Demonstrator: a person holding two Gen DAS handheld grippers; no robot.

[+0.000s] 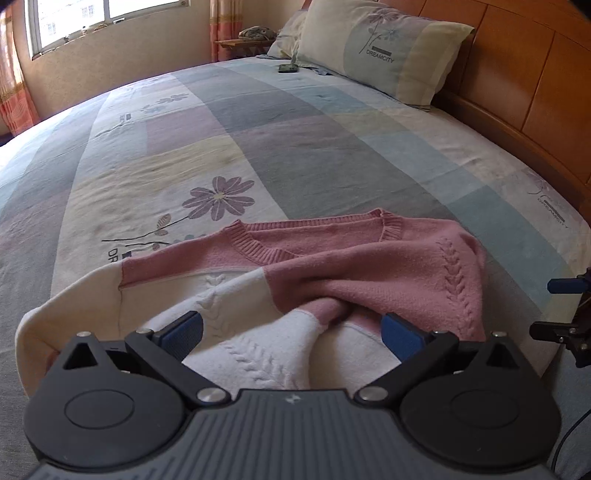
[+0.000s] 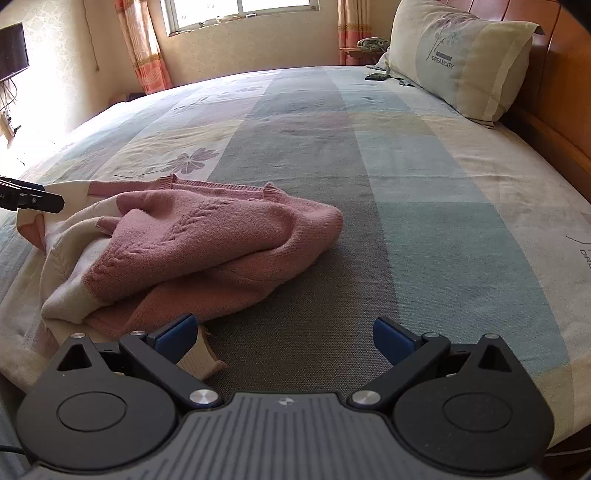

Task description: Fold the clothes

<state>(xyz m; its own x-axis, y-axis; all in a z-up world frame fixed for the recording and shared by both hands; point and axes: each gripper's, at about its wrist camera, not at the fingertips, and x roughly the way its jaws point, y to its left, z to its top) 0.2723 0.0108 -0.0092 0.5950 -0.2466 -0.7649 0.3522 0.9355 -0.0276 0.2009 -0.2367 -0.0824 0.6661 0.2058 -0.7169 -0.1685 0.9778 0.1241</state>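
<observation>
Pink and cream knit, a sweater (image 1: 332, 273), lying crumpled on the near part of the bed (image 1: 295, 147), partly folded over itself. Left gripper (image 1: 291, 332) spread wide over the cream part, blue pads on either side of a bunched ridge of cloth, nothing pinched; lowest stretch of the garment cut off behind the black gripper body in the left wrist view. Right gripper (image 2: 284, 338) likewise spread wide, over bare grey-blue bedsheet (image 2: 406, 206) just beside the sweater, its left pad (image 2: 173, 332) next to a cream ribbed cuff (image 2: 201, 360), contact hard to tell. Only in the right wrist view: the cuff, the pile's thick folded edge, a dark screen (image 2: 13, 51) on the wall at far left. Only in the left wrist view: the V-neck collar (image 1: 266, 247) opened flat and the purple flower print (image 1: 218, 199) beyond it. Each gripper glimpsed at the other view's edge, mostly cropped. Farther off, a small dark device, probably a phone (image 1: 288, 68), too small to confirm, beside a "DREAMCITY" pillow (image 1: 384, 48) against the wooden headboard (image 1: 535, 81). Window (image 2: 240, 14) washed out by glare.
</observation>
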